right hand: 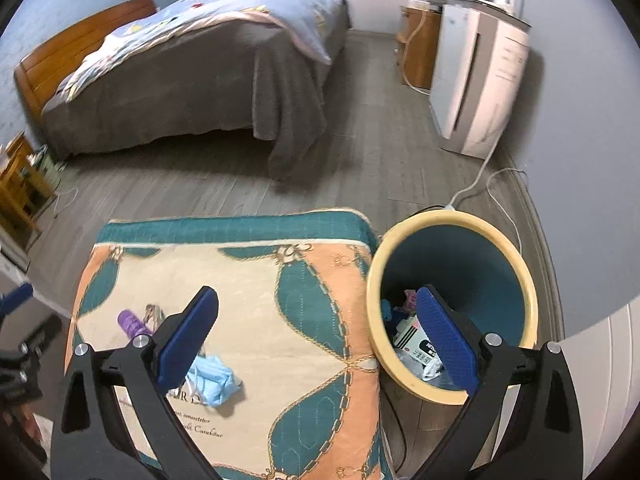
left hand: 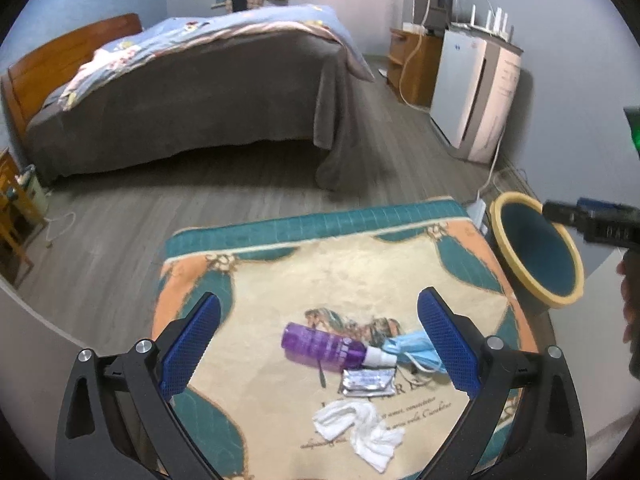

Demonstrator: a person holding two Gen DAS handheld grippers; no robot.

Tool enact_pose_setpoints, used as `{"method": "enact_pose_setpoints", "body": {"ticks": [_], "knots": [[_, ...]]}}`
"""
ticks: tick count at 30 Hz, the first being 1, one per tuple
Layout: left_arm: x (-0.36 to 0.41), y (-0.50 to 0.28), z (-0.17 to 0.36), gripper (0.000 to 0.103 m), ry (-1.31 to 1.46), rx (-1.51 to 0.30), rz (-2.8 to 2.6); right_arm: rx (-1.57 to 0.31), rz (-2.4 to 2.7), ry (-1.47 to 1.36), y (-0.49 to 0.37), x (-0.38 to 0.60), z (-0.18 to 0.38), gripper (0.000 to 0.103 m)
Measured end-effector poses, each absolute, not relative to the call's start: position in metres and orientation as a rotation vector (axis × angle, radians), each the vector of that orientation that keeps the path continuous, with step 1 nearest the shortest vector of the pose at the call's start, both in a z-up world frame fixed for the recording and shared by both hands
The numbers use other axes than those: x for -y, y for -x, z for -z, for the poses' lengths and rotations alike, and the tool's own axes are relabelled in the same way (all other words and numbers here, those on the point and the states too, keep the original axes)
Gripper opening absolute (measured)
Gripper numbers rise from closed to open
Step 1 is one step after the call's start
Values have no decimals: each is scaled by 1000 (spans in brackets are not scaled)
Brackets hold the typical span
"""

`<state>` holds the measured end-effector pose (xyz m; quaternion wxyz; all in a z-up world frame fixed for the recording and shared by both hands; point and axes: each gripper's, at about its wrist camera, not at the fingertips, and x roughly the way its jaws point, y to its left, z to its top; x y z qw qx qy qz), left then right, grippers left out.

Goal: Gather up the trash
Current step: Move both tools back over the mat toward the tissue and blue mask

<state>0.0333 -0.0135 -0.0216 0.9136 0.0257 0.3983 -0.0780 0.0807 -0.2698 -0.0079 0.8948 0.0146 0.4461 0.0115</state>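
On the patterned cloth-covered table lie a purple spray bottle, a crumpled blue face mask, a silver foil wrapper and a crumpled white tissue. My left gripper is open and empty above them. My right gripper is open and empty over the table's right edge, beside the bin. The mask and bottle show at the right view's left. The bin, teal with a yellow rim, holds trash.
A bed with a grey cover stands beyond the table across grey wood floor. A white appliance stands by the right wall, its cable trailing near the bin. Wooden furniture is at the far left.
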Motion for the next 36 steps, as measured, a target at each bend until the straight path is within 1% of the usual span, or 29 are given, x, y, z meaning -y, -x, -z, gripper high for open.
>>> {"method": "enact_pose_setpoints", "body": {"ticks": [5,15,27,32,36], "knots": [[-1,-37,24,98,-33,-803,137,-923,-81,84,-75,243,18,97],[-23,-27,31,98,-76,-807,132,-975,-138,183,-66,200,39,97],[-48,-11,25,98,-48,-791,170,-1041,-111,45,-54,168,58,97],[-44,-8,43,98,-116,-826,217,-1113,-57,59,-55,167,83,97],[-39,-7,66,98,-103,-890,288,-1159,14,76,-55,176,95,97]]}}
